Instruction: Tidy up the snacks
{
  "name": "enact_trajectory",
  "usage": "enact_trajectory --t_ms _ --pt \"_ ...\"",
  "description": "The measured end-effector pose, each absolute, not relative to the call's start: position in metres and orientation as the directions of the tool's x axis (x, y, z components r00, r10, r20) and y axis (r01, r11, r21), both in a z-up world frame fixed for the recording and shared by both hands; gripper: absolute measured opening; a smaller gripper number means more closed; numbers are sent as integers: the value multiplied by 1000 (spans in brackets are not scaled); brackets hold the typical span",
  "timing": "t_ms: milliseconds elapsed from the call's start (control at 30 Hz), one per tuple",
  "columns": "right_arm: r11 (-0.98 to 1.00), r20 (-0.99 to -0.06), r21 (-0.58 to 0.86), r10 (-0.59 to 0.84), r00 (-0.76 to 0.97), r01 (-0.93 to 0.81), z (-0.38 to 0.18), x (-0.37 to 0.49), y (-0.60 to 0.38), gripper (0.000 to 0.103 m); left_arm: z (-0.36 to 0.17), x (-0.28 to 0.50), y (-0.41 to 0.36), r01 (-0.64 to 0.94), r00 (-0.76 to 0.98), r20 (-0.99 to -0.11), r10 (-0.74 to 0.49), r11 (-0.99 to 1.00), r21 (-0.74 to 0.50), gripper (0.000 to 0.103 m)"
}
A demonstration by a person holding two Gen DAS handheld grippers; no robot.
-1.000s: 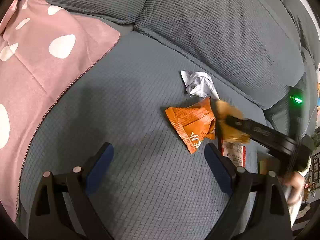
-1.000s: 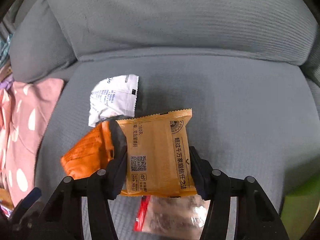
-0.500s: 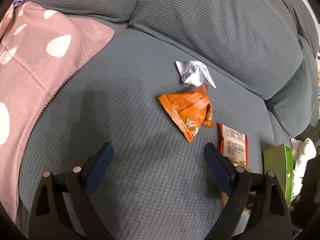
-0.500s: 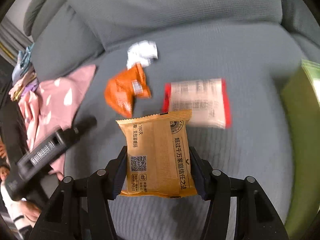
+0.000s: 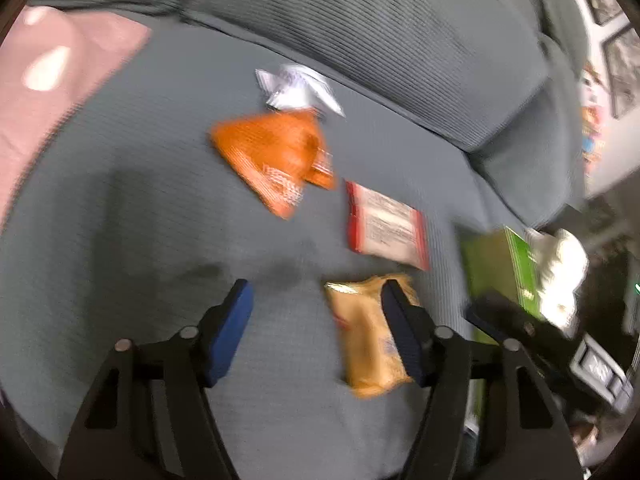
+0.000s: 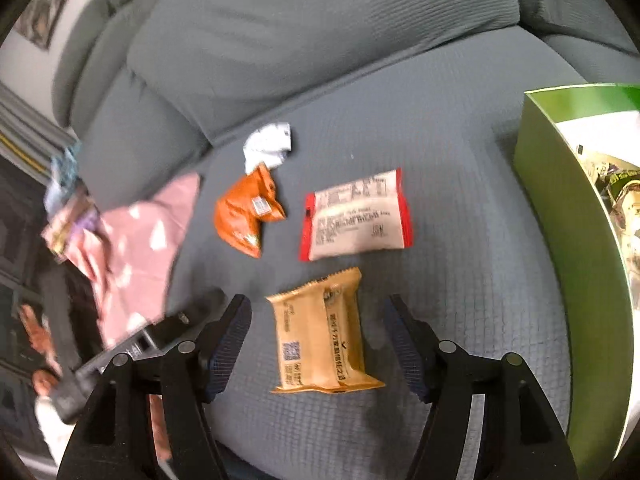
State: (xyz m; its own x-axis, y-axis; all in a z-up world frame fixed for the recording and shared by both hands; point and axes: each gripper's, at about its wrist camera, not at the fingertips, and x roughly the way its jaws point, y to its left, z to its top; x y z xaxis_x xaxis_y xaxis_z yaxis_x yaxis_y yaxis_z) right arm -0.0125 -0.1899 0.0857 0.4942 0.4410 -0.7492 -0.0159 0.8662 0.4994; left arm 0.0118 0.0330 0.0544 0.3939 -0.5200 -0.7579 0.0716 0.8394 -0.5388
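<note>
Four snack packets lie on the grey sofa seat. A tan packet (image 6: pixel 325 344) lies flat between the open jaws of my right gripper (image 6: pixel 320 336), loose. It also shows in the left wrist view (image 5: pixel 366 344), partly behind the right finger of my open, empty left gripper (image 5: pixel 316 332). A red-edged packet (image 6: pixel 356 216) (image 5: pixel 386 226), an orange packet (image 6: pixel 246 216) (image 5: pixel 276 160) and a white packet (image 6: pixel 268 146) (image 5: pixel 298 88) lie farther back.
A green box (image 6: pixel 560 184) (image 5: pixel 500 268) stands at the seat's right, with items inside. A pink dotted cloth (image 6: pixel 132 240) (image 5: pixel 52 80) covers the seat's left. The sofa back cushions (image 6: pixel 320 32) rise behind. The view is blurred by motion.
My right gripper carried the tan packet toward the seat's front, opened and let it go on the cushion. My left gripper swung right and closer over the seat.
</note>
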Motion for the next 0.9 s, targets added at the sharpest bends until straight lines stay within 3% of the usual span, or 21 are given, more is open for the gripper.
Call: enact_trajectory --t_ms 67,133,200,400,500,667,900 --pt "851 -741 525 472 479 -26 81 -10 -189 68 53 8 22 103 358 -753 -553 825 -556 53" --pt "840 -743 542 490 456 -20 75 -7 -187 61 48 5 7 139 304 -761 -573 817 -559 44" --pt "842 -757 539 490 433 -11 68 -5 -180 57 45 2 -4 157 275 -765 -582 812 -561 43" --pt "862 -803 506 462 376 22 51 1 -175 57 36 -1 -21 180 229 -788 -572 820 -543 43" --pt "858 -811 513 476 341 23 41 5 -171 57 33 -2 -30 203 219 -800 -559 828 -523 38" --pt "877 -814 480 453 364 -17 46 1 -158 57 41 -11 -40 242 282 -794 -538 841 -484 35" --pt "871 -724 475 469 505 -127 74 -10 -155 57 63 -17 -39 292 412 -728 -549 836 -465 35"
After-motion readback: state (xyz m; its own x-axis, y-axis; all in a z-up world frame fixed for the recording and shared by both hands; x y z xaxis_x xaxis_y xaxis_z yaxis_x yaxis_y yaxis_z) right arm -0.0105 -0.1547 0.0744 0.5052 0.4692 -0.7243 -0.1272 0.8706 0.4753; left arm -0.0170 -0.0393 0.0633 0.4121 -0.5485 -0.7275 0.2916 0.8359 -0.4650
